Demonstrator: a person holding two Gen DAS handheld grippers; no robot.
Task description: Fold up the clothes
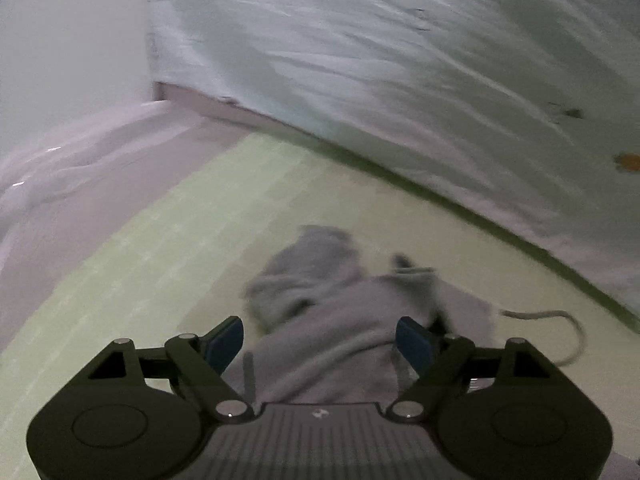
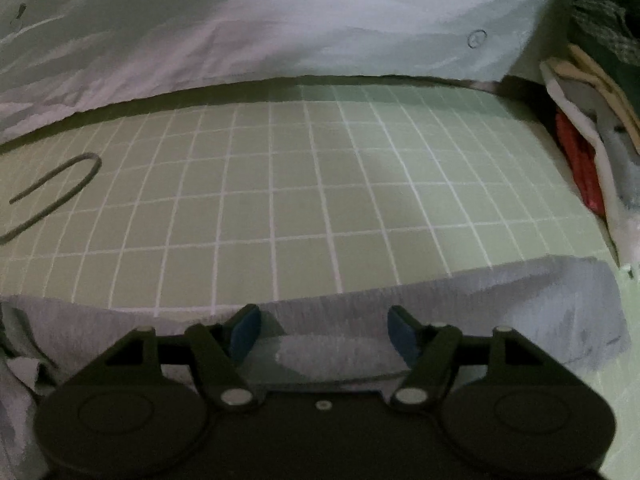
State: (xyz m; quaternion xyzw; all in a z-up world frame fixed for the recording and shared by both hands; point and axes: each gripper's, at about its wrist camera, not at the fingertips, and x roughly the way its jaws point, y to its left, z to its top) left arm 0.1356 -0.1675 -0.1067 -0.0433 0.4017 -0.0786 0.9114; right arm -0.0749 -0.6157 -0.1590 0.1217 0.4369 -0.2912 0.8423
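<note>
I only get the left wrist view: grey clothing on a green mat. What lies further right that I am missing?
Observer: A straight edge of the grey garment stretches right across the gridded green mat.
Operator: Are the right tongs holding it?
Observer: No, the right tongs stand open above the cloth, pads apart.
Operator: Anything beyond the mat?
Observer: A stack of folded clothes sits at its right edge, one piece red.
</note>
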